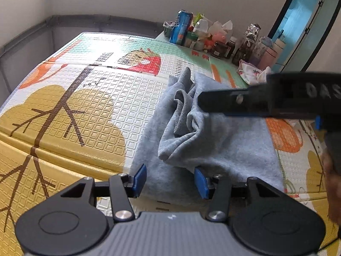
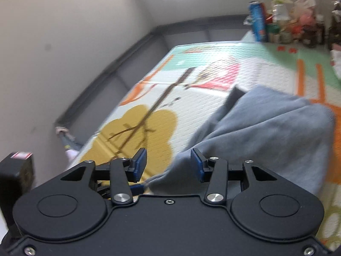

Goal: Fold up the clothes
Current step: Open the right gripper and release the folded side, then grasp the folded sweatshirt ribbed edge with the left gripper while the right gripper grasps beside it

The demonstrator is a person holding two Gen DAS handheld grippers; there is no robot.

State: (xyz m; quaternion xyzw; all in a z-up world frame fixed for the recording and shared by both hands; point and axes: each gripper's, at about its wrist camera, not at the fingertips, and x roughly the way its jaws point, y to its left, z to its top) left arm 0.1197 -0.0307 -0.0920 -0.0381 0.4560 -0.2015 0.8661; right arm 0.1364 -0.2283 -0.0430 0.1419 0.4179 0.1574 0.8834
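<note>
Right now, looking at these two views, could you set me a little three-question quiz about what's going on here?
1. True or false: the left gripper is clamped shut on the grey garment.
2. What does the grey garment lie on?
A. a bare wooden floor
B. a patterned play mat
C. a metal tray
3. Fill in: the tall blue can stands among the clutter at the mat's ____ edge.

Key:
1. False; its jaws are open, with the cloth edge between them.
2. B
3. far
</note>
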